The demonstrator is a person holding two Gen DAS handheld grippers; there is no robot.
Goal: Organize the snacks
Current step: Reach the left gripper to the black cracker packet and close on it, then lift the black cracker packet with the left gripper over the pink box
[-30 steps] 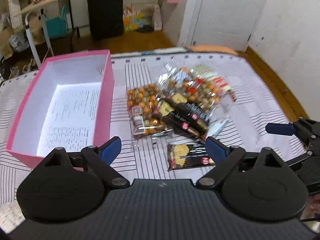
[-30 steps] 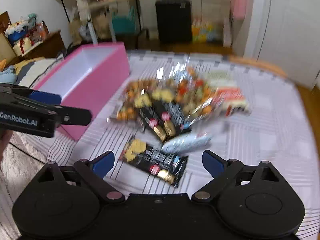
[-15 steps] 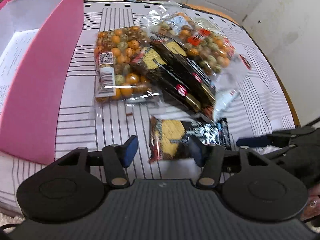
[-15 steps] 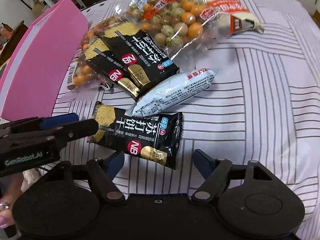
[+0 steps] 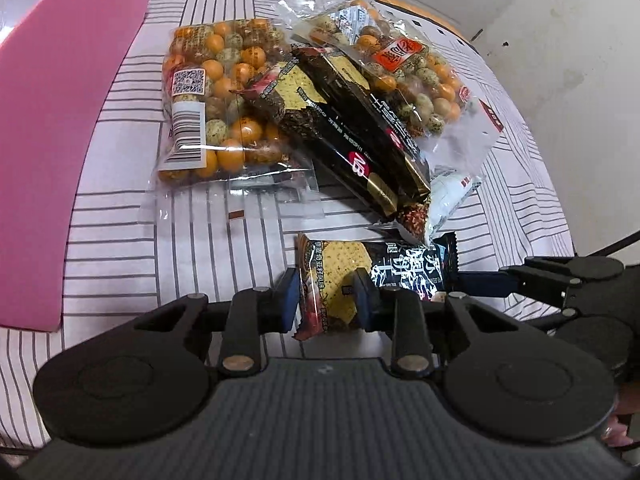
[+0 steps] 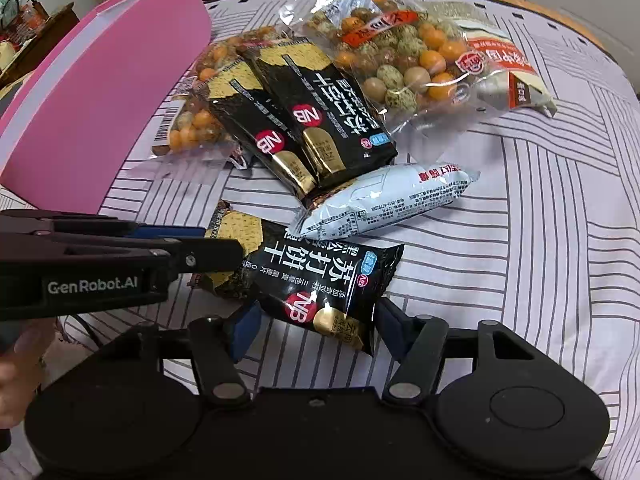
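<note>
A black cracker packet point(image 5: 404, 268) point(image 6: 320, 272) lies nearest on the striped cloth. My left gripper point(image 5: 326, 300) point(image 6: 218, 242) is closing its jaws on the packet's yellow-printed end, and the pads pinch it. My right gripper point(image 6: 316, 326) point(image 5: 488, 282) points down over the other end. Its jaws are closing too, with the packet between them and the pads not clearly pressing. The pink box point(image 5: 60, 120) point(image 6: 100, 100) stands to the left.
Behind the packet lies a heap: two more black cracker packets point(image 6: 304, 120), a white packet point(image 6: 384, 204), two clear bags of coated nuts point(image 5: 212, 100) point(image 6: 400, 60) and a pale packet point(image 6: 508, 68). A hand point(image 6: 12, 360) holds the left gripper.
Both grippers came down close to the nearest black packet. The left jaws went from wide to pinching its end; the right jaws narrowed around the other end.
</note>
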